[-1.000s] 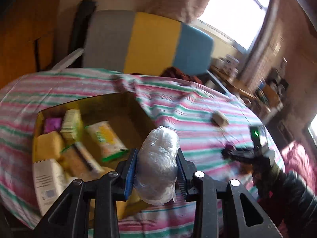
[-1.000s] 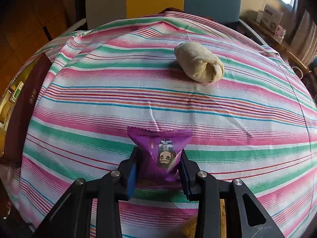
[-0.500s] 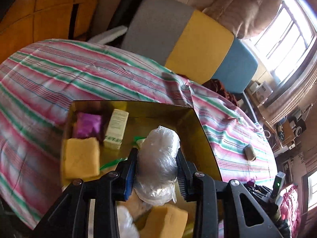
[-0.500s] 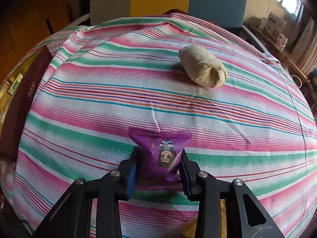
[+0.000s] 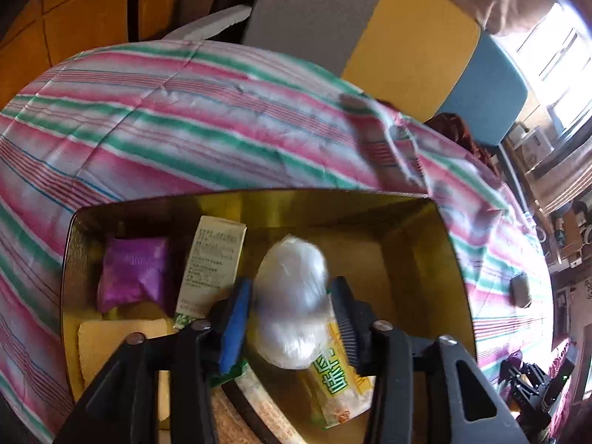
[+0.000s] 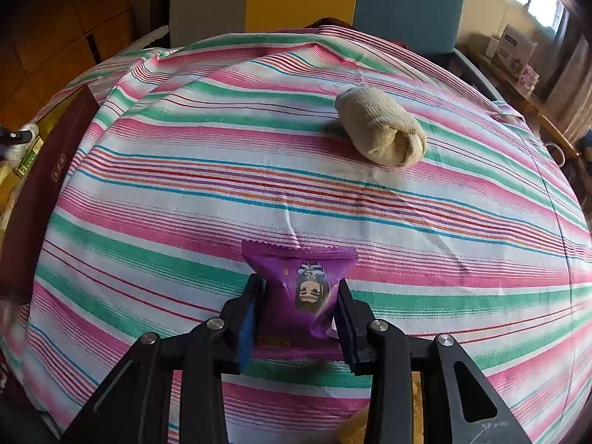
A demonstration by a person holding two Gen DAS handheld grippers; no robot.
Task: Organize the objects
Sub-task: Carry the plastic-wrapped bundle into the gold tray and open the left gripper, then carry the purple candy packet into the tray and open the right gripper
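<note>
My left gripper (image 5: 292, 318) is shut on a clear plastic bag bundle (image 5: 290, 299) and holds it over the open gold-lined box (image 5: 436, 259). Inside the box lie a purple packet (image 5: 135, 273), a cream carton (image 5: 211, 259), a yellow sponge (image 5: 107, 344) and a yellow-green snack packet (image 5: 340, 381). My right gripper (image 6: 299, 307) is shut on a purple snack packet (image 6: 301, 285) just above the striped tablecloth (image 6: 259, 170). A rolled beige sock (image 6: 381, 131) lies on the cloth farther ahead to the right.
The box's dark outer wall (image 6: 40, 185) stands at the left edge of the right wrist view. A grey, yellow and blue chair back (image 5: 370, 33) stands behind the table. A cluttered shelf (image 6: 514, 51) lies at the far right by the window.
My left gripper has carried the plastic bundle from the box's right rim to over the box and lower into it. The right gripper has stayed nearly still with the purple packet.
</note>
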